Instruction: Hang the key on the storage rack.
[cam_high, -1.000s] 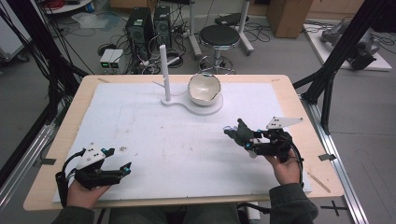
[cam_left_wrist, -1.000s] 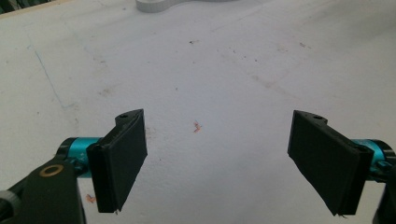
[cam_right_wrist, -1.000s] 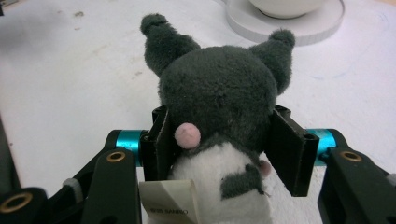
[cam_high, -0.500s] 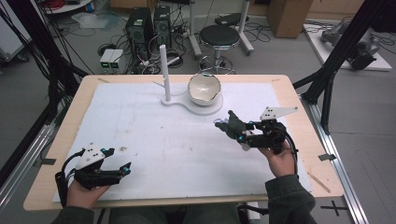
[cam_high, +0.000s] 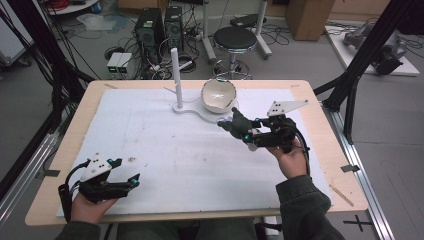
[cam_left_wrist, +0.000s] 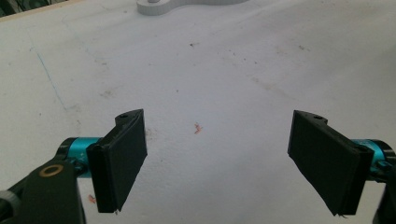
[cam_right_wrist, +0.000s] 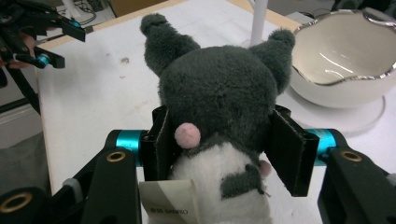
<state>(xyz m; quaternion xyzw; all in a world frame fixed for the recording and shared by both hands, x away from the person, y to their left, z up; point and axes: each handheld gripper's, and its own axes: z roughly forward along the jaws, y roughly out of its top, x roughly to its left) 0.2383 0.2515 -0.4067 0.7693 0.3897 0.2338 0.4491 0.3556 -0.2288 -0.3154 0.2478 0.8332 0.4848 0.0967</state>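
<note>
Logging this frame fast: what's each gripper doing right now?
Left gripper: open, jaws wide apart, holding nothing, low over the white mat.
Right gripper: shut on the grey plush toy, near the bowl.

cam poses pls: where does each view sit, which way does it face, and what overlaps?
High view: above the person's side, facing forward and down on the table; both forearms enter from below.
Left gripper view: on the left gripper, facing bare mat; jaws apart.
Right gripper view: on the right gripper, facing the plush toy and bowl.
Shared: bowl, toy, white stand.
</note>
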